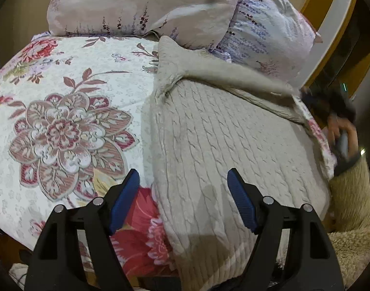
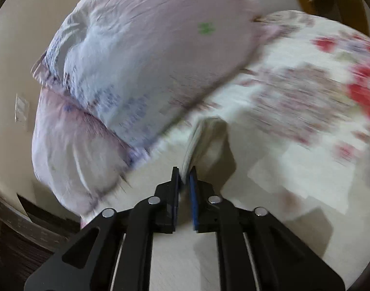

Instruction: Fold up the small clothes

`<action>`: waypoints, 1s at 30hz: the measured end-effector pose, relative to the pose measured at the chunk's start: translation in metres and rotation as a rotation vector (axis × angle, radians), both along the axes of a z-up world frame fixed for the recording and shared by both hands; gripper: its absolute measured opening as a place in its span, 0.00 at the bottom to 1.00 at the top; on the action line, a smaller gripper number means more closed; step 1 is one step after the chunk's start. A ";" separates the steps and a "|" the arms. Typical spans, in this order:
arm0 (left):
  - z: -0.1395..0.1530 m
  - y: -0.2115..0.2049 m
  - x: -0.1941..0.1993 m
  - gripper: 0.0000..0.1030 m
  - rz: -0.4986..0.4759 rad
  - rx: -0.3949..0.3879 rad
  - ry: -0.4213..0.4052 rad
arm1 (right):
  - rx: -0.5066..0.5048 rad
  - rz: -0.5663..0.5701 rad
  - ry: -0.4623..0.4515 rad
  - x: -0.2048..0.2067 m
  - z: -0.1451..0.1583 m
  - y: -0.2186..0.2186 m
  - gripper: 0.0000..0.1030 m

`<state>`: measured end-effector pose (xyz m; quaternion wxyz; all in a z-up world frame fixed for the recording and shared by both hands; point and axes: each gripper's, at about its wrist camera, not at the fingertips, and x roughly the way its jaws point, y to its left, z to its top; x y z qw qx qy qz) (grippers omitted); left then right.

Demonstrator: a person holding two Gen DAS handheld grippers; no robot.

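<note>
A beige cable-knit sweater (image 1: 223,140) lies on the floral bedspread (image 1: 63,121), with one sleeve (image 1: 223,77) folded across its top. My left gripper (image 1: 183,189) is open and empty, hovering over the sweater's lower left edge. My right gripper (image 2: 185,177) is shut on a pinched fold of the sweater's pale fabric (image 2: 204,135), lifted into a ridge. In the left wrist view the right gripper and the hand holding it (image 1: 342,138) show blurred at the sweater's right edge.
Two pale lilac pillows (image 1: 146,4) (image 1: 269,31) lie at the head of the bed; they also show in the right wrist view (image 2: 141,55). A wooden bed frame (image 1: 330,24) runs at the far right. A fleecy sleeve (image 1: 352,198) is at the lower right.
</note>
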<state>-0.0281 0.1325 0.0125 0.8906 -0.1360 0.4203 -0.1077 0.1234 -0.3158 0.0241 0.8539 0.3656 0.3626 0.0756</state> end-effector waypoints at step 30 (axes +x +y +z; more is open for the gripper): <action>0.071 0.019 0.114 0.06 0.050 -0.230 -0.161 | 0.325 0.337 -0.311 -0.050 0.020 -0.006 0.08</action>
